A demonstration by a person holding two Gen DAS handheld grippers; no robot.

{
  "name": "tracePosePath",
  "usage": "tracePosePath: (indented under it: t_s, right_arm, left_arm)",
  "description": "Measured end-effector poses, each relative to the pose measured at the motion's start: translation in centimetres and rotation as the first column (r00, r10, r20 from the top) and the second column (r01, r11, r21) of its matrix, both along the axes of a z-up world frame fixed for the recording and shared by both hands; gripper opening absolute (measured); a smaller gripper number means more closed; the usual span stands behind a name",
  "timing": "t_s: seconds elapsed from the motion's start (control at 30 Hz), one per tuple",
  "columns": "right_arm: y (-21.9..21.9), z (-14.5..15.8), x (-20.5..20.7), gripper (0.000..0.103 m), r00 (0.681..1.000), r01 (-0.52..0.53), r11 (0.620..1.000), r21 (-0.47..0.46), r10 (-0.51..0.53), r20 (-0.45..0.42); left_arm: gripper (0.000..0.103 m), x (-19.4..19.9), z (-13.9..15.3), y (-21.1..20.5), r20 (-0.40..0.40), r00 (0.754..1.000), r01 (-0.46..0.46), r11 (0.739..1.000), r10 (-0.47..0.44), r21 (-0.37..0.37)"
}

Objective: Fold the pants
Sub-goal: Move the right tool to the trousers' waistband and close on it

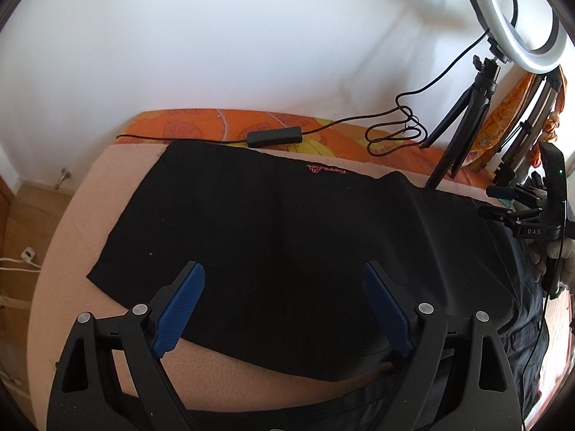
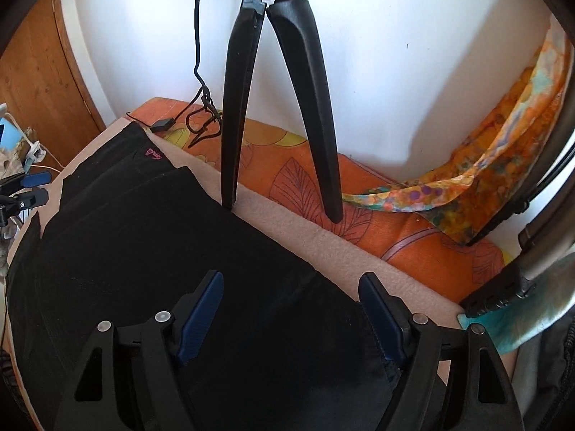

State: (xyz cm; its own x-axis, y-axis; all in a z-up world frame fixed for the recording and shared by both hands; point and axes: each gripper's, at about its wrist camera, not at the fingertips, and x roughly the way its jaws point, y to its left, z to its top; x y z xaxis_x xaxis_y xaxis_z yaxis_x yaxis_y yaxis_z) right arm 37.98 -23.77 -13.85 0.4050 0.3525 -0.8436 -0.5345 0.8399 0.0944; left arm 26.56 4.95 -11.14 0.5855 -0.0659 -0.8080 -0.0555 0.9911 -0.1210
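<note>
Black pants [image 1: 273, 222] lie flat across a beige blanket [image 1: 72, 237], a small pink logo [image 1: 326, 170] near their far edge. They also show in the right wrist view [image 2: 151, 244]. My left gripper [image 1: 284, 283] is open, hovering over the pants' near edge with nothing between its blue pads. My right gripper [image 2: 291, 287] is open above the pants' right end, empty. The right gripper also shows at the right edge of the left wrist view [image 1: 503, 201]. The left gripper shows at the left edge of the right wrist view [image 2: 36, 186].
A black tripod [image 2: 280, 89] with a ring light [image 1: 521, 14] stands at the far edge on an orange patterned sheet [image 2: 413, 237]. Its cable and controller [image 1: 275, 135] lie behind the pants. A colourful scarf [image 2: 485, 172] hangs at right. White wall behind.
</note>
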Motion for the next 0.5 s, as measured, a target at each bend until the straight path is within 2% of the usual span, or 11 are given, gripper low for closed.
tracePosePath:
  t_s: [0.13,0.23,0.33,0.37,0.43,0.5]
  right_arm:
    - [0.5,-1.3,1.2,0.08,0.999,-0.028,0.999,-0.035,0.028,-0.017]
    - [0.6,-2.7,1.9,0.081,0.997,-0.044,0.998,-0.054,0.041,-0.063]
    - [0.6,-3.0,1.9,0.082,0.998,-0.044,0.998,-0.039,0.042,-0.055]
    - [0.6,-3.0,1.8,0.079,0.998,-0.042,0.998,-0.036,0.04,-0.055]
    - [0.6,-2.9,1.3,0.066,0.997,-0.056,0.998,-0.038,0.055,-0.046]
    - [0.9,-2.7,0.8,0.047,0.997,-0.062,0.997,-0.053,0.06,-0.037]
  left_arm:
    - [0.087,0.6,-1.6,0.3,-0.018,1.0,-0.016,1.0,0.016,-0.01]
    - [0.087,1.0,-2.6,0.3,-0.033,0.999,-0.022,1.0,0.022,-0.012]
    - [0.087,1.2,-3.2,0.3,-0.045,0.999,-0.024,1.0,0.024,-0.016]
    - [0.087,1.3,-3.5,0.3,-0.048,0.999,-0.024,1.0,0.023,-0.016]
    - [0.087,1.4,-3.8,0.2,-0.054,0.998,-0.025,1.0,0.024,-0.017]
    - [0.087,1.7,-4.3,0.0,-0.062,0.998,-0.024,0.999,0.023,-0.02]
